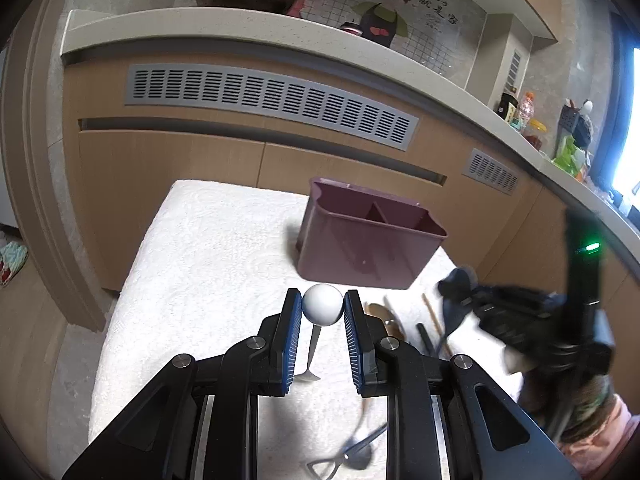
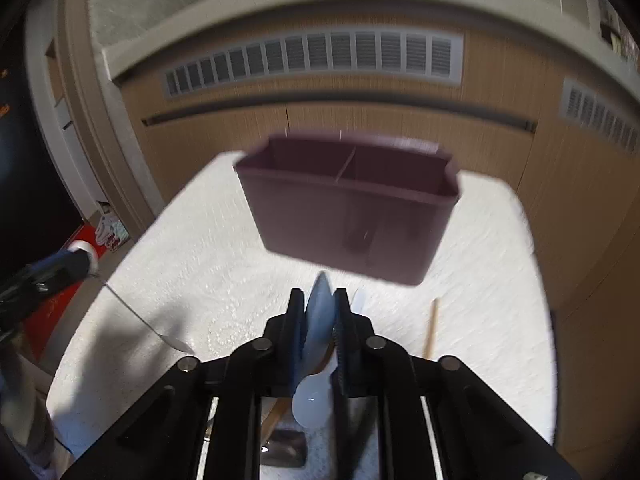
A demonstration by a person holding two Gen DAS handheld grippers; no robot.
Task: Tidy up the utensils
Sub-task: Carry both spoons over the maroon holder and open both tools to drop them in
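A: On white towel: maroon caddy, two compartments, upright. Left gripper clamped on white ball-ended utensil, metal end down.

B: Right gripper clenched on pale spoon, just before caddy.

White textured cloth spread over the middle of the frame. Behind it, wooden cabinet fronts with a grey slotted vent. Pale countertop curving across the top, bottles and jars crowded at upper right (labels unreadable). Cartoon wall sticker at upper centre.
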